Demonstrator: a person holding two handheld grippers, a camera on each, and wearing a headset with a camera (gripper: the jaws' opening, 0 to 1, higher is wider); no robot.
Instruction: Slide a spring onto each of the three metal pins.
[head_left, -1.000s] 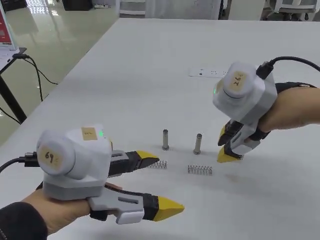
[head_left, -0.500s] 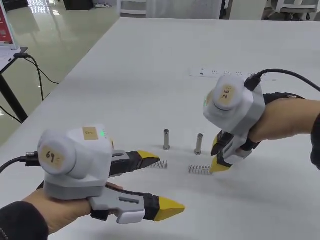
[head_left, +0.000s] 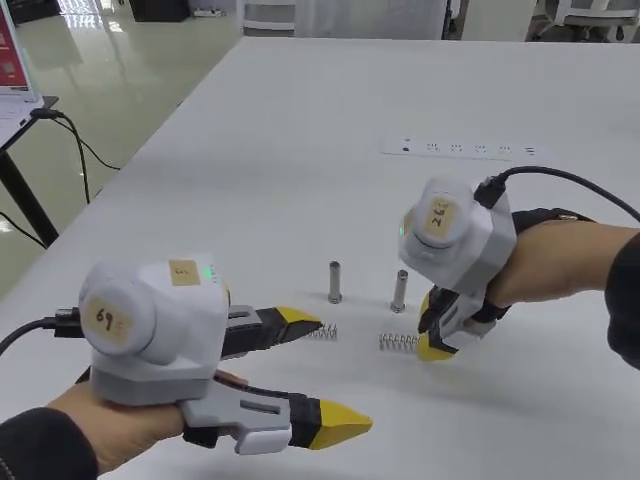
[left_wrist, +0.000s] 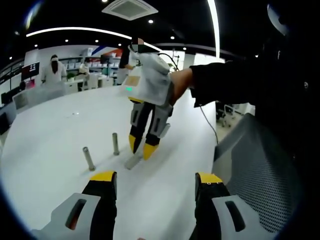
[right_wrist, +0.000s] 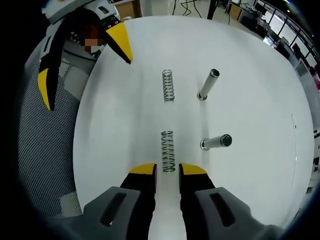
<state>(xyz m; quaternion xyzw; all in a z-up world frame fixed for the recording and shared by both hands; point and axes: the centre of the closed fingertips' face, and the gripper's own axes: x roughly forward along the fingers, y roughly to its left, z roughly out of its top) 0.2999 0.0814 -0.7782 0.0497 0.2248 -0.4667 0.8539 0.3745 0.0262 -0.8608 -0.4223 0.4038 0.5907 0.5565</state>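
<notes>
Fingers of my left gripper (head_left: 325, 372) are spread wide and hold nothing, low over the near-left part of the white bench (head_left: 300, 150). Left spring (head_left: 321, 332) lies flat just off the upper fingertip. Next, two metal pins stand upright and bare: left pin (head_left: 335, 282), right pin (head_left: 400, 290). Right spring (head_left: 398, 341) lies flat just in front of the right pin. My right gripper (head_left: 435, 345) points down at its right end. Its fingers are a narrow gap apart, with the spring's end just inside the gap, not clamped.

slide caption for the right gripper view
Right gripper, jaws open, poised at the near coiled steel spring beside two silver metal pins
</notes>
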